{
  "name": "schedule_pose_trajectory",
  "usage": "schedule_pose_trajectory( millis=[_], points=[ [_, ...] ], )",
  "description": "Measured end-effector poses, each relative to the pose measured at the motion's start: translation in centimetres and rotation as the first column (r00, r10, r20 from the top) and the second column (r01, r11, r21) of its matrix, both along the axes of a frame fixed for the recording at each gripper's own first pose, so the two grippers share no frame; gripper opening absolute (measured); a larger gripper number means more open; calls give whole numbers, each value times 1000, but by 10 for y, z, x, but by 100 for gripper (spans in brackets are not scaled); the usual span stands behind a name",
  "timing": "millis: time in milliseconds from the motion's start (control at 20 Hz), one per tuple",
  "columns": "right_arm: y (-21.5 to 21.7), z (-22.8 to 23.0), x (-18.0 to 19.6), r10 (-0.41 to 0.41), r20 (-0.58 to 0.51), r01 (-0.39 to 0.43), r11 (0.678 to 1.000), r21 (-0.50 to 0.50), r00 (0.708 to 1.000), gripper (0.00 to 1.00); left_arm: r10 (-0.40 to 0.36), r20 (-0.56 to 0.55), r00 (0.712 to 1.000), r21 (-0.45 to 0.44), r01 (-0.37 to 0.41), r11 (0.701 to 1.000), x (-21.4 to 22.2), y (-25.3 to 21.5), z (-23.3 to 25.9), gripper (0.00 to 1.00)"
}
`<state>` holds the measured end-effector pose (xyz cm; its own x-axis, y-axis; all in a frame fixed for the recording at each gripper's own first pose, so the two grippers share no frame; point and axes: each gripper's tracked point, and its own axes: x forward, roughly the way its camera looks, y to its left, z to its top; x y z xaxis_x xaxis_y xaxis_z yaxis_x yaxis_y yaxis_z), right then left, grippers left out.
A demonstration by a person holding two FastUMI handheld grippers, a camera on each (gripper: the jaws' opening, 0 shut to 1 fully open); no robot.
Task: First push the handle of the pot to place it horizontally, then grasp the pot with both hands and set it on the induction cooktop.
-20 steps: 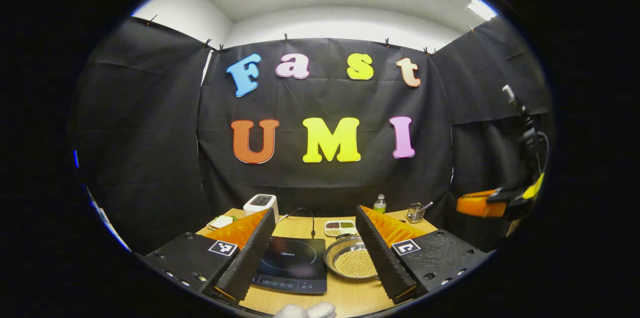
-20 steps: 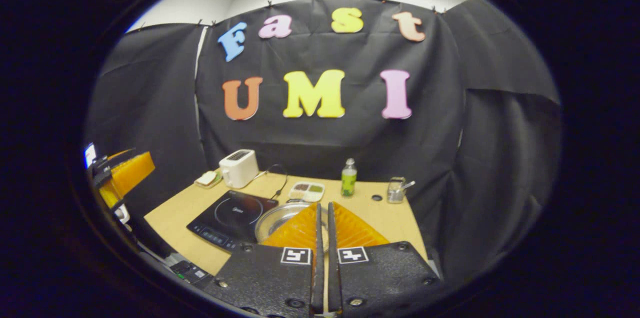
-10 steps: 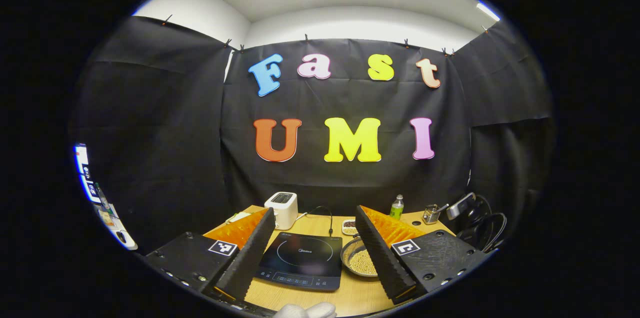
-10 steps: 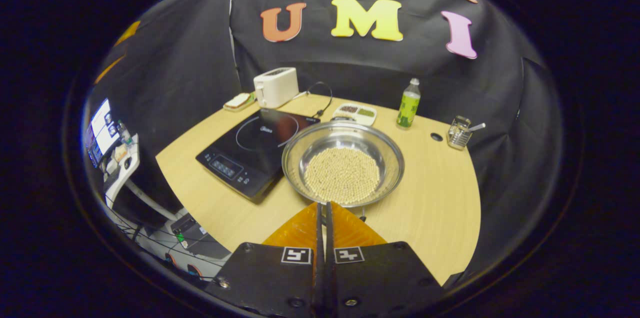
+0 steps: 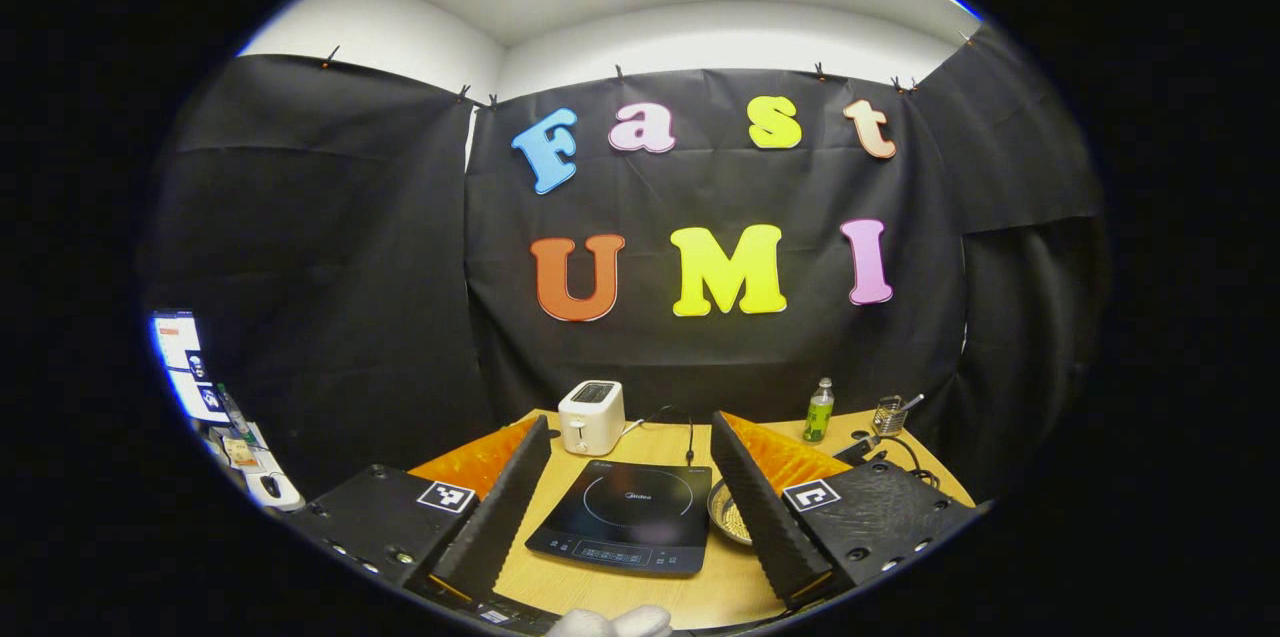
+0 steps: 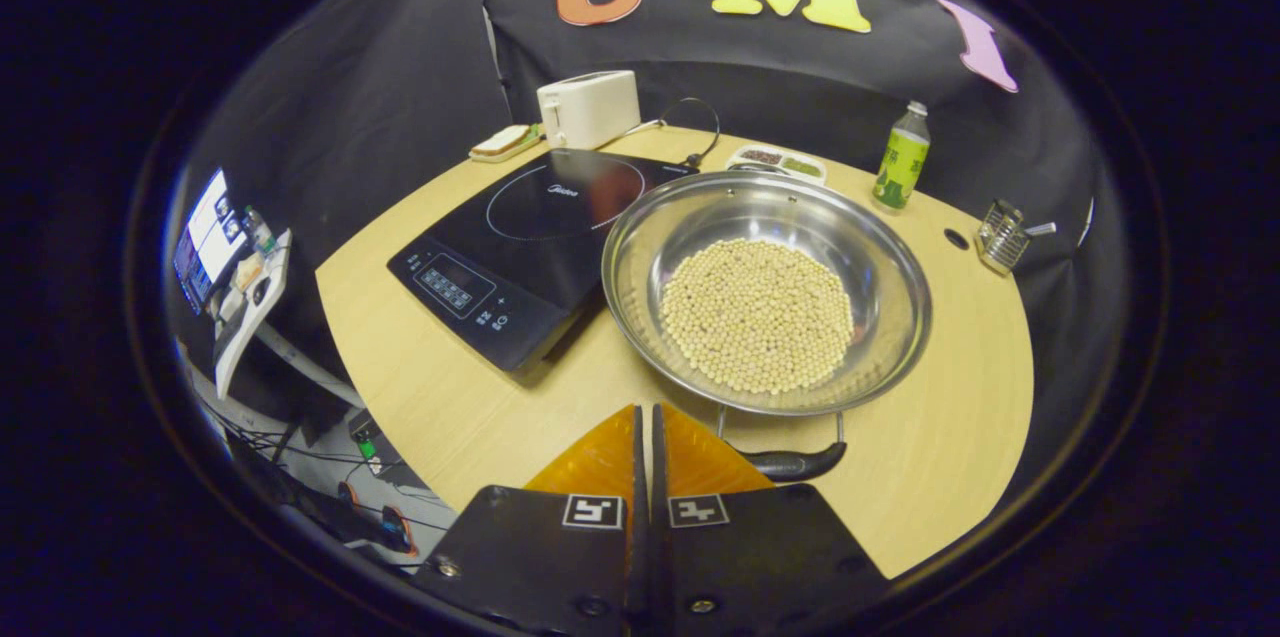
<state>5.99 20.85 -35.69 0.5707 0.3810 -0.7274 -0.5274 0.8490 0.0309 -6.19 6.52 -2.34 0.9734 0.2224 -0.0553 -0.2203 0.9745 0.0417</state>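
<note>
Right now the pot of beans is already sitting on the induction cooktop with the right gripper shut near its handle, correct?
Not quite. In the right gripper view the pot sits on the table beside the induction cooktop, not on it. The right gripper is shut near the handle.

We hold our left gripper level, fingers spread wide apart, a gloved hand beneath; our right gripper tilts downward, fingers pressed together.

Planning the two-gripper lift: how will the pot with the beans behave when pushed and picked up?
The pot looks like rigid, smooth metal, so it probably slides on the table rather than tipping. Its wide, shallow bowl holds loose beans, which would likely shift or spill if tilted. The near handle seems a thin wire loop that may swing when nudged.
</note>
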Motion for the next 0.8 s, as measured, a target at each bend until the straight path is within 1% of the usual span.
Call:
schedule_pose_trajectory(
  millis=[50, 150, 200, 250, 300, 350, 400, 450, 500, 550, 600, 750, 800],
  points=[
    [0, -5, 3, -3, -10, 3, 1000, -4, 1000, 4, 0, -1, 1000, -1, 0, 1000, 1, -1, 0, 96],
    [-3, -12, 6, -15, -18, 15, 1000, -7, 1000, 4, 3, -3, 1000, 7, -3, 1000, 2, 0, 1, 96],
    [-9, -15, 7, -25, -21, 25, 1000, -19, 999, 0, 4, -2, 1000, 8, -4, 1000, 2, 0, 1, 95],
    [-13, -17, 6, -29, -31, 29, 1000, -13, 999, 4, 4, -3, 1000, 8, -4, 1000, 3, 0, 0, 95],
    [-14, -22, 4, -37, -48, 37, 999, -3, 998, 1, 2, -5, 1000, 6, -2, 1000, 3, -1, -1, 95],
    [-17, -23, 3, -44, -54, 44, 999, 3, 998, 4, 1, -7, 1000, 4, -1, 1000, 4, -1, -3, 95],
    [-21, -24, 4, -50, -51, 50, 999, -1, 997, 1, -1, -10, 1000, 3, 1, 1000, 5, -2, -3, 95],
    [-26, -23, 6, -55, -45, 55, 998, -5, 997, 4, -5, -17, 1000, 2, 5, 1000, 7, -3, -4, 95],
    [-30, -25, 6, -61, -42, 61, 998, -4, 997, 1, -9, -20, 1000, 3, 9, 1000, 8, -3, -5, 95],
    [-33, -25, 7, -67, -43, 67, 998, 4, 997, 4, -14, -19, 1000, 5, 14, 1000, 10, -5, -4, 95],
    [-36, -27, 7, -74, -46, 75, 997, 12, 996, 1, -20, -18, 1000, 8, 20, 1000, 12, -7, -2, 95],
    [-46, -28, 13, -97, -43, 98, 995, 15, 994, 0, -37, -14, 999, 15, 37, 999, 18, -15, 1, 95],
    [-50, -28, 15, -100, -38, 100, 995, 11, 994, 4, -43, -13, 999, 15, 43, 999, 20, -17, 1, 95]
  ],
)
